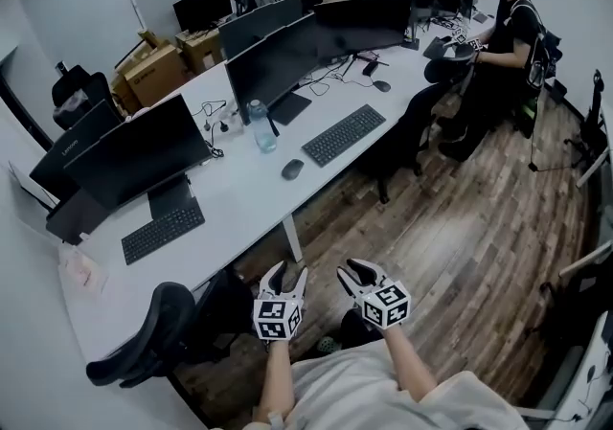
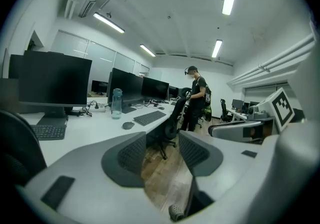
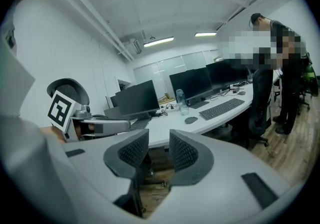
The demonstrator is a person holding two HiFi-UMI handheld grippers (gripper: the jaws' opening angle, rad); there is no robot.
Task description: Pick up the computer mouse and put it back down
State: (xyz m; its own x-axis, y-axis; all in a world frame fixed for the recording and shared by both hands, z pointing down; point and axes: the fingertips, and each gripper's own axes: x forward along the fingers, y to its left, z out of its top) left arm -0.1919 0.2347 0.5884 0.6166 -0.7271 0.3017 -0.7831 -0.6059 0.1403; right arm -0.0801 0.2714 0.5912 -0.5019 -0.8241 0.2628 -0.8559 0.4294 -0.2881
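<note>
Both empty: left tool [image 1: 287, 276] gaping wide, right tool [image 1: 357, 275] narrower, short of table [image 1: 239, 203]; mouse [image 1: 292, 169] well ahead on table, near bottle [image 1: 261, 126] and keyboard [image 1: 343, 134]; risks shoving mouse aside or slipping off its rounded shell if closing off-centre; may clip bottle on reach.

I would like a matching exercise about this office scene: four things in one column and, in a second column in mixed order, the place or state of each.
Things:
1. computer mouse
2. water bottle
3. cardboard boxes
4. left gripper

Places or states:
a. jaws apart, nothing between them
b. upright on the desk, beside the stand of a monitor
c. beyond the desk's far edge
d. flat on the desk, beside a keyboard

Pairs: 1-d, 2-b, 3-c, 4-a
</note>
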